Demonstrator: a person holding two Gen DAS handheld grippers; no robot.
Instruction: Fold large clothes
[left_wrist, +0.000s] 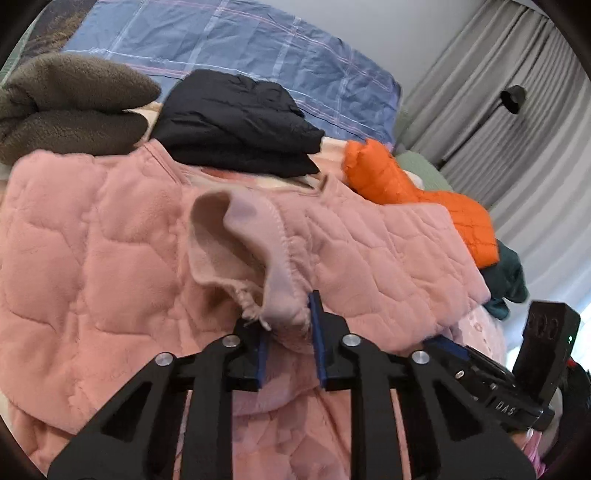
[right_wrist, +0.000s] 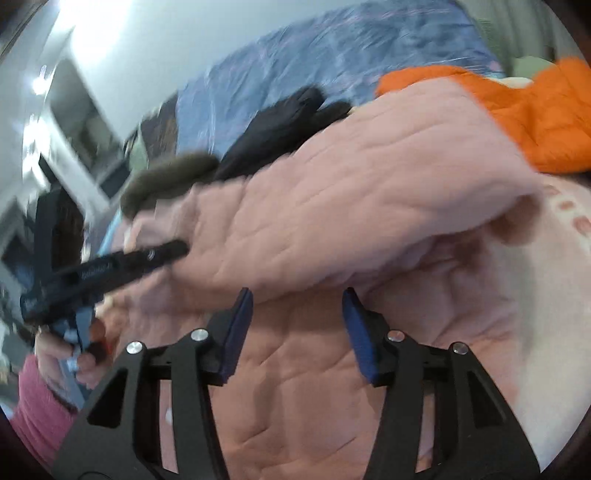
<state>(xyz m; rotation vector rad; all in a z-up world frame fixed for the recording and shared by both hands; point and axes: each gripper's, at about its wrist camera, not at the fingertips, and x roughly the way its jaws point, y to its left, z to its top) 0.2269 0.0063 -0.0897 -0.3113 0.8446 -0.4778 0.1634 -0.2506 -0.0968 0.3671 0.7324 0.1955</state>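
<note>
A big pink quilted garment (left_wrist: 110, 240) fills most of the left wrist view, spread over a bed. Its lower part runs out of the bottom of the frame, so its full shape is hidden. Behind it, at the top, lies a blue checked blanket (left_wrist: 236, 40). At the upper left sits a folded brown fleece (left_wrist: 66, 107), cut off by the round edge. Beside it, near the top middle, rests a folded black jacket (left_wrist: 240, 125). An orange puffy jacket (left_wrist: 424, 192) lies at the right, with a dark green cloth (left_wrist: 506, 284) half hidden below it.

The left gripper (left_wrist: 286, 314), at the bottom middle, is pinched narrow on a pale cuff of the pink garment, and the cloth bunches up between its 2 blue pads.

The right wrist view is blurry. There the right gripper (right_wrist: 297, 299) stands partly wide at the bottom middle, with a fold of the pink garment just above its tips. Whether the pads touch it is hard to tell.
</note>
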